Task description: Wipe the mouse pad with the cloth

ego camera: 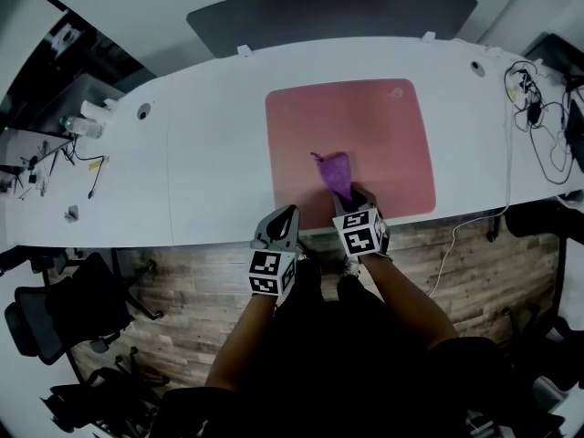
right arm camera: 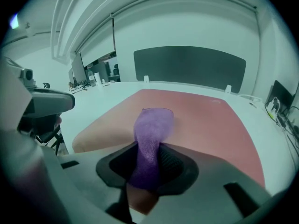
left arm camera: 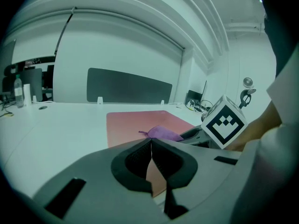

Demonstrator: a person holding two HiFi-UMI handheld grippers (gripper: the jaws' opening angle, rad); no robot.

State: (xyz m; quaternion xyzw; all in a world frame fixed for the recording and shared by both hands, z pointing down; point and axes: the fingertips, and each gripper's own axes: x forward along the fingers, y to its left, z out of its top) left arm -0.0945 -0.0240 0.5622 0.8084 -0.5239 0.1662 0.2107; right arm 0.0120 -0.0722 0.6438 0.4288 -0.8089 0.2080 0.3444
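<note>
A large pink mouse pad [ego camera: 374, 126] lies on the white desk [ego camera: 210, 153]. My right gripper [ego camera: 351, 195] is shut on a purple cloth [ego camera: 334, 172], whose free end rests on the pad near its front middle. In the right gripper view the purple cloth [right arm camera: 150, 139] runs out from between the jaws onto the pink mouse pad [right arm camera: 205, 120]. My left gripper [ego camera: 285, 214] hovers at the desk's front edge, left of the pad's corner, its jaws pressed together with nothing in them. The left gripper view shows the cloth [left arm camera: 163, 133] and the pad [left arm camera: 131, 125] ahead.
A dark partition panel [ego camera: 333, 12] stands behind the desk. Cables [ego camera: 538, 117] lie at the right end of the desk; a water bottle [ego camera: 80, 126] and small items at the left. Office chairs [ego camera: 64, 318] stand on the wooden floor at lower left.
</note>
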